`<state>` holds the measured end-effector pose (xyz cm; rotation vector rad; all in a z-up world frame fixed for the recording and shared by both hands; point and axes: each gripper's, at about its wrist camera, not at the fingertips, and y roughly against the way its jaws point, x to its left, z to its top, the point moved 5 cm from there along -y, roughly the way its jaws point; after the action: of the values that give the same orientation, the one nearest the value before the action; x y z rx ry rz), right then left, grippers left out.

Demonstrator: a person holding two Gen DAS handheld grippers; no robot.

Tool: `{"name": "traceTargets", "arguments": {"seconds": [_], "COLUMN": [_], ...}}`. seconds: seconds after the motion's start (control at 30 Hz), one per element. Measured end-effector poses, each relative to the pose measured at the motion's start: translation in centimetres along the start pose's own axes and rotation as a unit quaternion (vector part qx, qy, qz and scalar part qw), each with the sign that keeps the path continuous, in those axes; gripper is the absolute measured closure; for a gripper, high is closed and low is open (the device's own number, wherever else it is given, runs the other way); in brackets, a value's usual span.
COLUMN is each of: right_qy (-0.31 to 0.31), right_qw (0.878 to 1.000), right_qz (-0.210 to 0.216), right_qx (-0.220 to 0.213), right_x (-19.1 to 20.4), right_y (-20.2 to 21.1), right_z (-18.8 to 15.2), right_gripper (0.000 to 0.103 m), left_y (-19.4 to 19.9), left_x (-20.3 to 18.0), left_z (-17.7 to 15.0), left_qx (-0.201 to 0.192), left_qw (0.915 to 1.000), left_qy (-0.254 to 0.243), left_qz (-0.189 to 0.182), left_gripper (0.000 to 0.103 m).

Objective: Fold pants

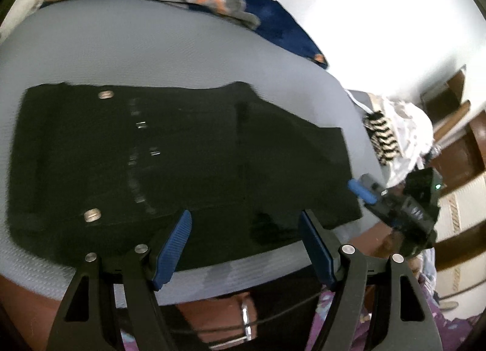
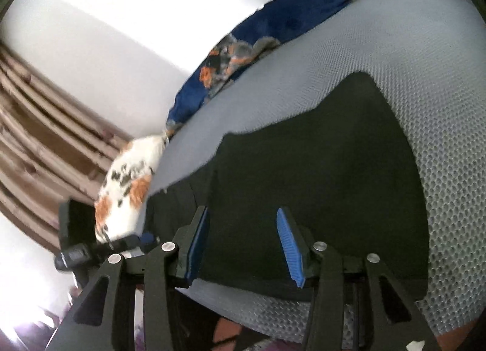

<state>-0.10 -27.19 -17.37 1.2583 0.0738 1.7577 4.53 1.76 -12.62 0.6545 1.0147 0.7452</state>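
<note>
**Black pants lie folded on the grey surface, both grippers free of the cloth**

At the left of the left wrist view, the waistband end of the black pants (image 1: pixel 170 153) is seen, marked by two metal buttons (image 1: pixel 105 94) and a line of zipper teeth. The garment is spread flat on the grey mesh surface (image 1: pixel 121 47), and its long axis is judged to run left to right across this view, ending at a straight edge on the right. The left gripper (image 1: pixel 244 231) is held over the near long edge with its jaws apart and no cloth between the blue pads. Further right, just beyond that right-hand edge, the right gripper (image 1: pixel 364 191) is seen; it is the nearer one to that end.

In the right wrist view, the left gripper's body shows at the far left. The pants (image 2: pixel 319 168) fill the middle, lying directly ahead of the right gripper (image 2: pixel 243 229), whose jaws are parted with nothing clamped. A blue floral cloth (image 2: pixel 273 22) lies at the far edge.

A further fold would probably be made by carrying the right-hand end toward the waistband.
</note>
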Motion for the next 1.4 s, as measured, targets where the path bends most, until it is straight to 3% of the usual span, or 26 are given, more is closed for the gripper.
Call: {"name": "traceTargets", "arguments": {"seconds": [0.1,0.17,0.37,0.47,0.53,0.63,0.77,0.83,0.9,1.0,1.1,1.27,1.4], "right_qy": [0.002,0.048,0.071,0.107,0.131,0.185,0.162,0.120,0.098,0.088,0.098,0.142,0.195], "right_qw": [0.999,0.996,0.996,0.992,0.988,0.976,0.980,0.988,0.993,0.995,0.992,0.984,0.969], "right_qz": [-0.004,-0.031,-0.004,-0.015,-0.012,-0.055,-0.036,-0.017,-0.009,0.009,0.022,0.023,0.007], "right_qx": [0.043,0.068,0.058,0.061,0.075,0.099,0.108,0.094,0.071,0.055,0.071,0.101,0.148], "right_x": [-0.6,0.1,2.4,3.4,3.9,3.8,3.3,2.9,2.8,3.6,5.1,7.5,8.9], "right_y": [-2.0,-3.0,-2.7,-4.0,-4.8,-6.2,-5.6,-4.5,-3.1,-2.4,-3.5,-6.2,-9.1], "right_z": [-1.6,-2.3,-2.3,-3.4,-4.5,-5.9,-5.2,-3.9,-3.0,-1.8,-1.9,-3.0,-5.0], "right_gripper": [0.058,0.059,0.059,0.071,0.086,0.088,0.089,0.086,0.086,0.085,0.085,0.085,0.085], "left_y": [-1.6,-2.7,-4.1,-5.4,-6.6,-8.6,-8.8,-8.6,-7.6,-4.6,-2.6,-2.0,-2.4], "left_x": [-1.4,-1.7,-2.4,-3.2,-3.1,-2.8,-3.3,-3.6,-3.7,-2.6,-0.9,1.6,2.5], "left_z": [0.7,1.3,2.2,2.4,1.7,-0.2,-2.0,-2.3,-1.9,0.2,2.5,4.6,4.2], "left_qx": [0.020,0.024,0.029,0.026,0.040,0.064,0.042,0.045,0.042,-0.005,-0.017,-0.018,-0.008], "left_qw": [0.9992,0.9996,0.9995,0.9992,0.9970,0.9932,0.9864,0.9835,0.9870,0.9930,0.9972,0.9969,0.9970], "left_qy": [0.006,0.007,0.012,-0.017,-0.036,-0.054,-0.110,-0.125,-0.119,-0.084,-0.034,0.008,0.022], "left_qz": [-0.034,-0.015,0.000,0.026,0.055,0.081,0.115,0.122,0.100,0.083,0.065,0.077,0.074], "left_gripper": [0.030,0.030,0.030,0.030,0.030,0.030,0.030,0.030,0.030,0.030,0.030,0.030,0.030]}}
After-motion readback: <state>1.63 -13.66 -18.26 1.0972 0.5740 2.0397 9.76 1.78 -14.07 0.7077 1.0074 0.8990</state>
